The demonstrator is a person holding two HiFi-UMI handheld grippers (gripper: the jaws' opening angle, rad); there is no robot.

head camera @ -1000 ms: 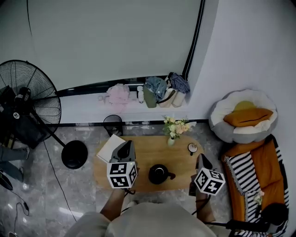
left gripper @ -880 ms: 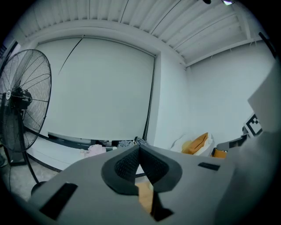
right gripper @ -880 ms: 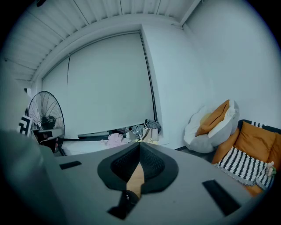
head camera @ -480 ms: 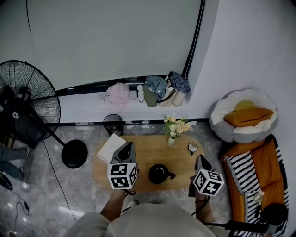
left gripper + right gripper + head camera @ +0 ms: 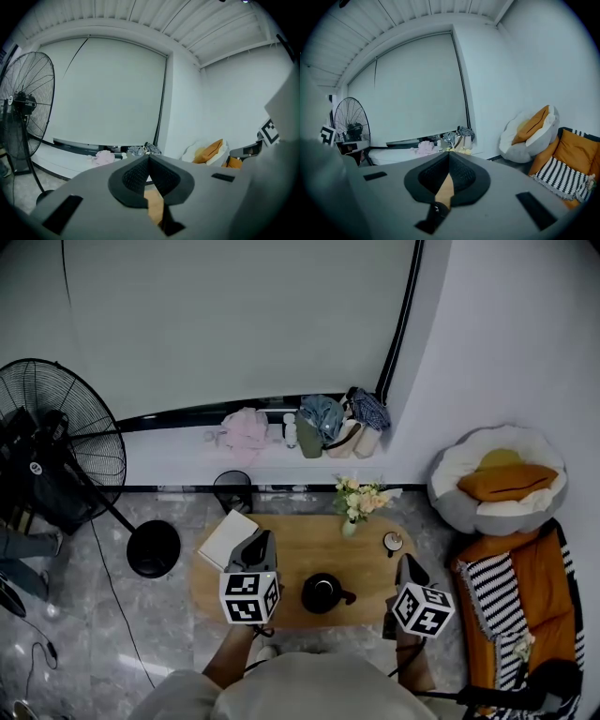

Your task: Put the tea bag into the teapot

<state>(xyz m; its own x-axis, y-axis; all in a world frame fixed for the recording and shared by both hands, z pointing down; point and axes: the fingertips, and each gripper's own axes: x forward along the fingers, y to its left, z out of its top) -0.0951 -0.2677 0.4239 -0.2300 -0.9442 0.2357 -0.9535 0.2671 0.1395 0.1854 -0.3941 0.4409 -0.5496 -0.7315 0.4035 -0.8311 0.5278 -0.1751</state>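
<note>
The fingers of left gripper (image 5: 263, 537) and right gripper (image 5: 405, 561) are closed, empty. The teapot (image 5: 323, 592) is set between them, near the table's (image 5: 300, 545) front edge. No tea bag is discernible.

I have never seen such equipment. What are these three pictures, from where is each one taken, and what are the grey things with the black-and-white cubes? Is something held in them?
There is no robot here. A person holds one pair of tongs in each hand, and the marked cubes are part of them. The head view comes from a camera on the person's head, looking down at the left tongs and the right tongs. The other two pictures come from a camera riding on each pair, looking along its jaws. On the wooden table stand a black teapot, a vase of flowers and a small cup. A white book lies at the table's left end. Both tongs are shut and hold nothing. I cannot find a tea bag in any view.
</note>
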